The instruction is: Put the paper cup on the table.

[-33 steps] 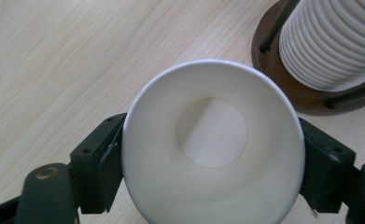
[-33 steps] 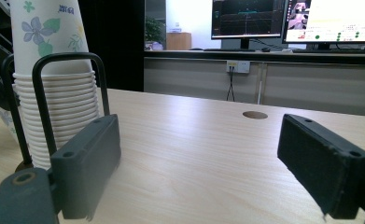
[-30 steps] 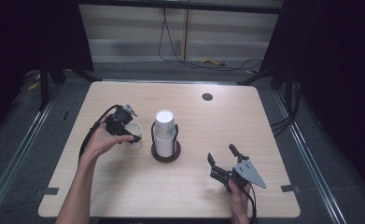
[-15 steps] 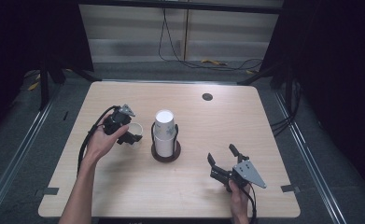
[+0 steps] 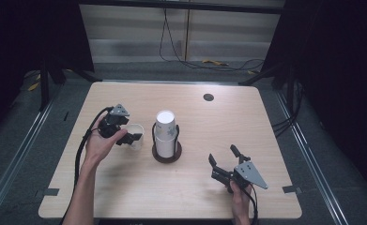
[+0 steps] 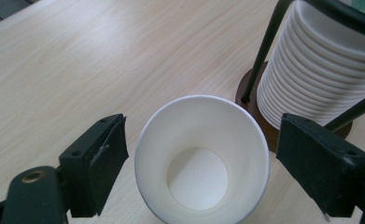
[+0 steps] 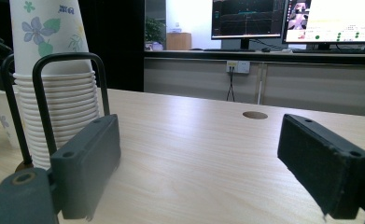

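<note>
Between the two black fingers of the left gripper stands a single white paper cup, upright with its mouth open to the camera, and I see a gap on each side of it, so the fingers are spread and not touching the cup wall. Just beyond the farther finger, on the side away from the person, is the stack of paper cups in its black wire holder with a round dark base; the single cup is near this base but apart from it. From the high view, the left gripper is held over the single cup, just beside the stack on the table. The right gripper rests low on the table, well apart from the stack, and its fingers are also wide apart with nothing between them; it looks across the wood toward the stack. I judge that the step in hand concerns the lone cup beside the holder: whether the fingers have just let it go or are about to take it I cannot tell. If the cup is to be taken, the next move calls for closing gently on the thin wall, since a hard pinch would crush it, and for lifting straight up so the rim does not catch the wire holder.
</note>
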Demonstrator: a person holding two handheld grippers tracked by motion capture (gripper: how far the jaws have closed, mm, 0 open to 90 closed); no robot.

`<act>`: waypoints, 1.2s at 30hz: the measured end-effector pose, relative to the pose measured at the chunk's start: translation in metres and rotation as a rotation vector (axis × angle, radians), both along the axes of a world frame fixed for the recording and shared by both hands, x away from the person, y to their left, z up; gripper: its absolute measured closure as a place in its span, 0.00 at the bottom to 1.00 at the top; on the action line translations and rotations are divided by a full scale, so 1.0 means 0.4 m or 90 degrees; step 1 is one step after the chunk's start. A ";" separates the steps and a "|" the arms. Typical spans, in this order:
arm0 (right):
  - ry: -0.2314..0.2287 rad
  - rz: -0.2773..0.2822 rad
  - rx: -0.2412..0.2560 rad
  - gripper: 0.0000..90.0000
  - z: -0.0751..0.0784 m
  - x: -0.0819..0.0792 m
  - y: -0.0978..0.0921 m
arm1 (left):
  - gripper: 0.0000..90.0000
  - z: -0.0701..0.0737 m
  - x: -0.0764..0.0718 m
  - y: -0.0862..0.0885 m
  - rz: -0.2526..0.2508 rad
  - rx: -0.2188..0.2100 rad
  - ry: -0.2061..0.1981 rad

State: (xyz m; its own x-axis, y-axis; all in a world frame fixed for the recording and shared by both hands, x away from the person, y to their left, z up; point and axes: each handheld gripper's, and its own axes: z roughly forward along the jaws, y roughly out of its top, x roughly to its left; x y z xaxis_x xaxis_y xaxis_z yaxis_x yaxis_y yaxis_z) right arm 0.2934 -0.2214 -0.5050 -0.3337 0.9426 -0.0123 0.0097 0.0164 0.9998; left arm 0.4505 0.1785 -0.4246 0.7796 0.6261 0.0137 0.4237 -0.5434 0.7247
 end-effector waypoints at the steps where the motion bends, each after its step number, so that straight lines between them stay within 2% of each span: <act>1: 0.000 0.000 0.000 0.14 0.000 0.000 0.000 | 0.18 0.000 0.000 0.000 0.000 0.000 0.000; 4: 0.000 0.000 -0.001 0.14 0.000 0.000 0.000 | 0.18 0.003 -0.022 0.010 0.006 -0.038 -0.015; 6: 0.000 0.000 -0.001 0.14 0.000 0.000 0.000 | 0.18 0.004 -0.036 0.013 0.014 -0.036 -0.035; 8: 0.001 0.000 0.000 0.14 0.000 0.000 0.000 | 0.18 0.001 -0.048 0.014 0.023 -0.048 -0.043; 9: 0.000 0.000 -0.001 0.14 0.000 0.000 0.000 | 0.18 -0.002 -0.058 0.020 0.022 -0.067 -0.053; 10: 0.000 0.000 -0.001 0.14 0.000 0.000 0.000 | 0.18 -0.002 -0.058 0.020 0.022 -0.067 -0.053; 12: 0.000 0.000 -0.001 0.14 0.000 0.000 0.000 | 0.19 -0.008 -0.070 0.021 0.034 -0.098 -0.059; 13: 0.000 0.000 -0.001 0.14 0.000 0.000 0.000 | 0.19 -0.014 -0.087 0.021 0.048 -0.123 -0.068; 14: 0.000 0.000 -0.001 0.14 0.000 0.000 0.000 | 0.19 -0.014 -0.087 0.021 0.048 -0.123 -0.068; 16: 0.001 0.000 0.000 0.14 0.000 0.000 0.000 | 0.19 -0.021 -0.103 0.019 0.060 -0.131 -0.088; 19: 0.000 0.000 -0.001 0.14 0.000 0.000 0.000 | 0.19 -0.029 -0.125 0.023 0.069 -0.164 -0.103; 22: 0.001 0.000 0.000 0.14 0.000 0.000 0.000 | 0.19 -0.031 -0.154 0.031 0.086 -0.163 -0.130; 26: 0.001 0.000 0.000 0.14 0.000 0.000 0.000 | 0.19 -0.037 -0.198 0.032 0.093 -0.168 -0.169; 28: 0.000 0.000 -0.001 0.14 0.000 0.000 0.000 | 0.19 -0.046 -0.211 0.033 0.093 -0.174 -0.173; 32: 0.001 0.000 -0.001 0.14 0.000 0.000 0.000 | 0.19 -0.070 -0.232 0.038 0.101 -0.197 -0.166; 34: 0.000 0.000 -0.001 0.14 0.000 0.000 0.000 | 0.19 -0.080 -0.242 0.040 0.106 -0.199 -0.162; 36: 0.000 0.000 0.000 0.14 0.000 0.000 0.000 | 0.19 -0.091 -0.253 0.043 0.114 -0.215 -0.163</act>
State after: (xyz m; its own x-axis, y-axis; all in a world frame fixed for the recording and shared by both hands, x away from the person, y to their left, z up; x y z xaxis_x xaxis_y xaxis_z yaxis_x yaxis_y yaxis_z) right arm 0.2934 -0.2215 -0.5050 -0.3336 0.9426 -0.0120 0.0102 0.0163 0.9998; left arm 0.3494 0.1957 -0.4611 0.6571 0.7529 -0.0367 0.2735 -0.1927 0.9424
